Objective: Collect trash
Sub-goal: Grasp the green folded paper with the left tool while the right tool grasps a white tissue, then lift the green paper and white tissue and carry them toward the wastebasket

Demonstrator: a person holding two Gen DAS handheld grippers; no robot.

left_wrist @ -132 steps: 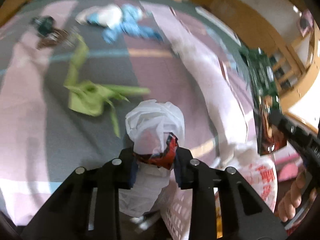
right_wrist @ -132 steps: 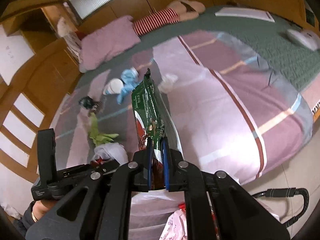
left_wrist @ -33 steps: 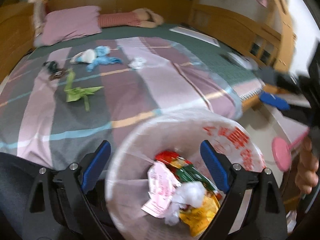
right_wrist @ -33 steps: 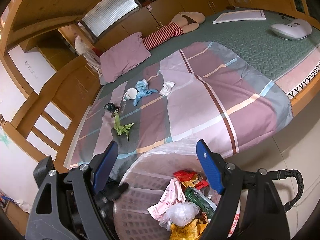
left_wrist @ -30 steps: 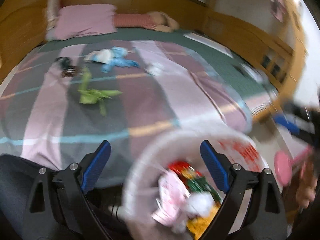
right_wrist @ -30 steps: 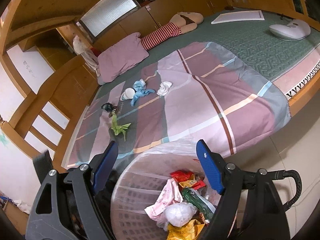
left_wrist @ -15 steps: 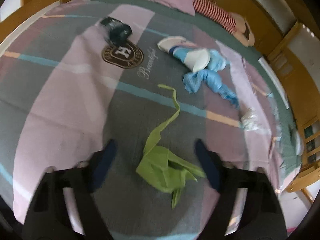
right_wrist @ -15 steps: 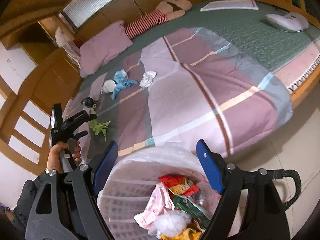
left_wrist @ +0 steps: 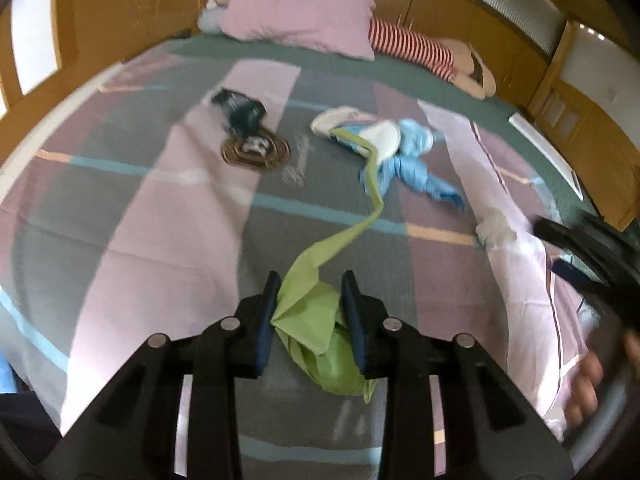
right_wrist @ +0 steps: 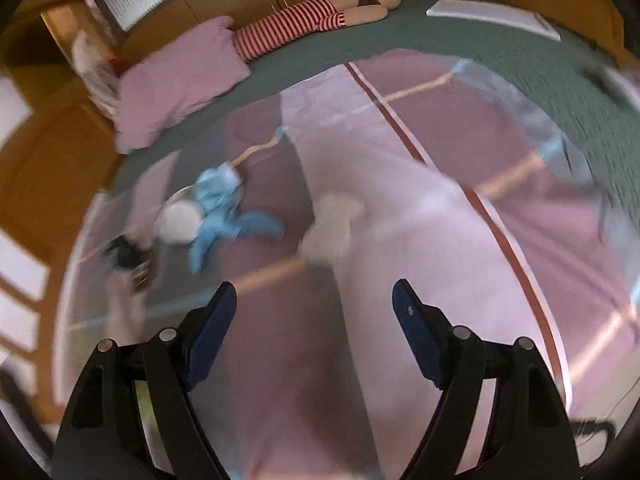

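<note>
A crumpled light-green plastic bag (left_wrist: 316, 320) lies on the striped blanket (left_wrist: 160, 220), its long strip trailing toward the blue trash. My left gripper (left_wrist: 310, 300) is closing around it, and both pads touch the bag's sides. Further up the bed lie a blue crumpled wrap with a white cup (left_wrist: 400, 152), a dark green wrapper (left_wrist: 240, 110) and a white tissue wad (left_wrist: 494, 228). My right gripper (right_wrist: 314, 304) hangs open over the blanket with nothing between its fingers. Ahead of it are the tissue wad (right_wrist: 332, 220) and the blue wrap (right_wrist: 224, 208). The right wrist view is blurred.
A pink pillow (left_wrist: 300, 12) and a red-striped plush doll (left_wrist: 412, 46) lie at the head of the bed. Wooden panelling (left_wrist: 100, 20) surrounds the bed. The other hand-held gripper and a hand (left_wrist: 584, 376) show at the right edge. A white flat sheet (right_wrist: 492, 12) lies far right.
Both grippers swung away from the trash basket and out over the bed. The left one dropped around the green bag and narrowed its jaws onto it. The basket has left both views.
</note>
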